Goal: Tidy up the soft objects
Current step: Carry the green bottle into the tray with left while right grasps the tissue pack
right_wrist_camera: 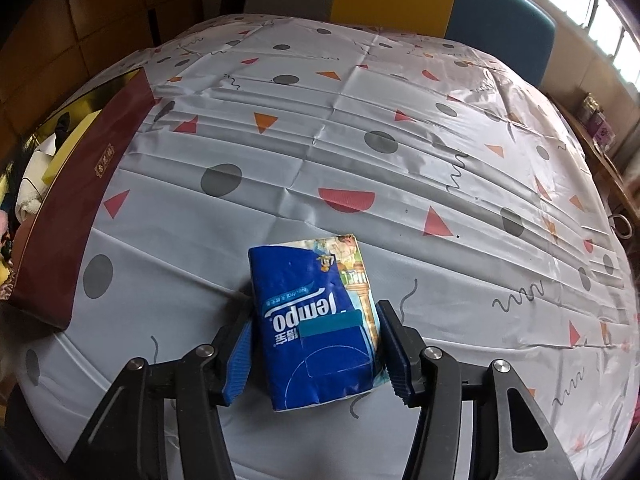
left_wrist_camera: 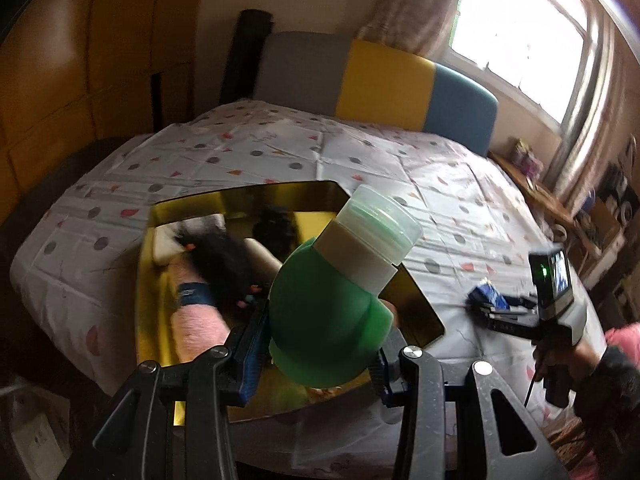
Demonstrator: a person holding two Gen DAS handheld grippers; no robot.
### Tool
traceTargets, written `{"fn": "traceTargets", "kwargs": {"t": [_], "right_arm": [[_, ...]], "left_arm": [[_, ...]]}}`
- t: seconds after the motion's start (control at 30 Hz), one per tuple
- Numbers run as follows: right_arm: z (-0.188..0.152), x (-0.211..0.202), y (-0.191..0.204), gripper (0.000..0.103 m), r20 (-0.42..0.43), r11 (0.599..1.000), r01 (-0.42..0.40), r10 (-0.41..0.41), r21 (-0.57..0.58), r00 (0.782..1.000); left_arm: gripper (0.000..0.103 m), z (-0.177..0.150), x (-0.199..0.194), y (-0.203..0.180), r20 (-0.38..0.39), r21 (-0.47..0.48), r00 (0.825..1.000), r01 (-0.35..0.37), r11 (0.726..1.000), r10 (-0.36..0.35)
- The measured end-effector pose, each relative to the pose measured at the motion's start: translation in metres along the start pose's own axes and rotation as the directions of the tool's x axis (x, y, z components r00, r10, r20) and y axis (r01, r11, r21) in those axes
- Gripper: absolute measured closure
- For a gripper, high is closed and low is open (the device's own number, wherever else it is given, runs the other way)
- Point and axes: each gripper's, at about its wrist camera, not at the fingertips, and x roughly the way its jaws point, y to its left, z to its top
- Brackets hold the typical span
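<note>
The left gripper (left_wrist_camera: 324, 344) clamps a green squeeze bottle (left_wrist_camera: 332, 300) between its fingers, carried above the gold-lined box (left_wrist_camera: 168, 280), which already holds several soft items beyond the fingertips; the right gripper (right_wrist_camera: 316, 344) straddles a blue tissue pack (right_wrist_camera: 316, 320) on the tablecloth (right_wrist_camera: 360, 140), pads near its sides, whether pressing is unclear; both remain to be boxed.

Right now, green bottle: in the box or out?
Out. The left tool holds the green bottle above the gold-lined box, cap on and tilted away.
</note>
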Motion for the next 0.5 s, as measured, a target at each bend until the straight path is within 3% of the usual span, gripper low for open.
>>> {"fn": "traceTargets", "kwargs": {"t": [0.17, 0.27, 0.4, 0.5], "right_arm": [[0.001, 0.000, 0.001, 0.046, -0.004, 1.000, 0.004, -0.004, 0.000, 1.000], [0.000, 0.000, 0.001, 0.046, -0.003, 1.000, 0.005, -0.005, -0.004, 1.000], [0.001, 0.000, 0.001, 0.046, -0.004, 1.000, 0.005, -0.005, -0.005, 1.000], [0.001, 0.000, 0.000, 0.046, -0.004, 1.000, 0.005, -0.005, -0.004, 1.000]], "left_arm": [[0.060, -0.002, -0.006, 0.048, -0.012, -0.150, 0.999, -0.040, 0.988, 0.039], [0.060, -0.012, 0.000, 0.066, -0.053, -0.225, 0.998, -0.035, 0.974, 0.024], [0.059, -0.022, 0.018, 0.065, -0.105, -0.260, 0.994, -0.027, 0.965, 0.000], [0.057, -0.023, 0.035, 0.056, -0.123, -0.222, 0.991, -0.075, 0.972, 0.048]]}}
